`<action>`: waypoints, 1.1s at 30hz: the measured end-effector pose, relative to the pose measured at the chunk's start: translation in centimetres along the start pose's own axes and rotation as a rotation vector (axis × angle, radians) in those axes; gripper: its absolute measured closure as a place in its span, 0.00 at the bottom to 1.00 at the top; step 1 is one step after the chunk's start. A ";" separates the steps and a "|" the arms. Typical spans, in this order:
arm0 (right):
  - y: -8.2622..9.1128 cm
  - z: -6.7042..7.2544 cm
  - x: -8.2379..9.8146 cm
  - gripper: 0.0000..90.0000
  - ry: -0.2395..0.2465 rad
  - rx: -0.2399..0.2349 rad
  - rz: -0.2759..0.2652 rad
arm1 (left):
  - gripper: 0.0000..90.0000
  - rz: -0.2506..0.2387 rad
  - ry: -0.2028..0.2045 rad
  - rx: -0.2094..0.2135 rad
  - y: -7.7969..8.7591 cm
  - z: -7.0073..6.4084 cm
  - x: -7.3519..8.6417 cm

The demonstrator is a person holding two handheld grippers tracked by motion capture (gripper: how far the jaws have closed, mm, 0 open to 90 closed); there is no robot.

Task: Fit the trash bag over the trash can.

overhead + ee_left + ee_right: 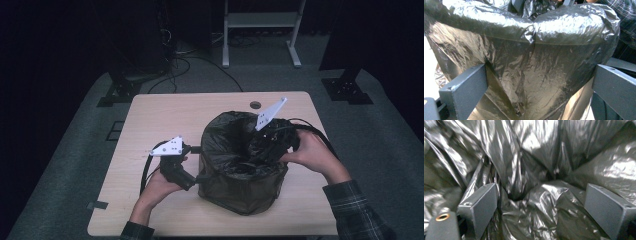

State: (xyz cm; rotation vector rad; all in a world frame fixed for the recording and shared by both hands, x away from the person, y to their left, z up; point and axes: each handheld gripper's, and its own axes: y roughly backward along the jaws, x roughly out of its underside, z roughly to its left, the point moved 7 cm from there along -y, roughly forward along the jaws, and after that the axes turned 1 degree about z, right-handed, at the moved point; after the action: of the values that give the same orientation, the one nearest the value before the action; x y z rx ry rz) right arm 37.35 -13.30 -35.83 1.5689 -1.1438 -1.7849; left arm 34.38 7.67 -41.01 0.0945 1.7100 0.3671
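A low round bin [243,190] lined with a black plastic bag [227,140] stands in the middle of the wooden table [165,115]. My left gripper [198,163] is at the bin's left side, open, its jaws straddling the bag-covered wall [534,62]. In its own view the left gripper [540,72] has the bag's folded-over rim just above it. My right gripper [261,149] reaches down into the bin's mouth from the right. It stands open [541,190], with crumpled bag folds [534,157] lying between and beyond its jaws.
A round cable hole [255,105] sits near the table's far edge. Behind the table stand a white frame [260,30] and dark stands [120,90] on grey carpet. A strip of tape [97,205] marks the near left corner.
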 end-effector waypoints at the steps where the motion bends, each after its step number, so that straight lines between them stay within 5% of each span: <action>1: -0.2 0.0 0.2 0.13 0.001 0.005 0.026 | 0.00 0.001 -0.002 -0.001 0.0 0.0 0.0; 3: -0.6 0.1 0.6 0.12 -0.009 -0.009 0.073 | 0.00 0.000 0.001 0.000 -0.1 0.0 0.0; 16: -0.8 0.0 1.8 0.12 -0.019 -0.009 0.177 | 0.00 0.006 0.005 -0.001 -0.2 0.0 0.2; 24: -0.7 0.0 1.6 0.12 -0.024 -0.019 0.174 | 0.00 0.007 0.005 -0.002 -0.2 0.0 0.1; 33: -0.3 0.4 -0.8 0.12 0.010 0.002 0.140 | 0.00 0.008 0.003 -0.005 -0.1 0.0 0.1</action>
State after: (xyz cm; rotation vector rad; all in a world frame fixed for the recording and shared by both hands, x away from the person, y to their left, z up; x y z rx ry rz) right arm 37.20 -12.40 -35.70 1.4595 -1.2202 -1.6840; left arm 34.42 7.56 -41.14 0.0971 1.7120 0.3772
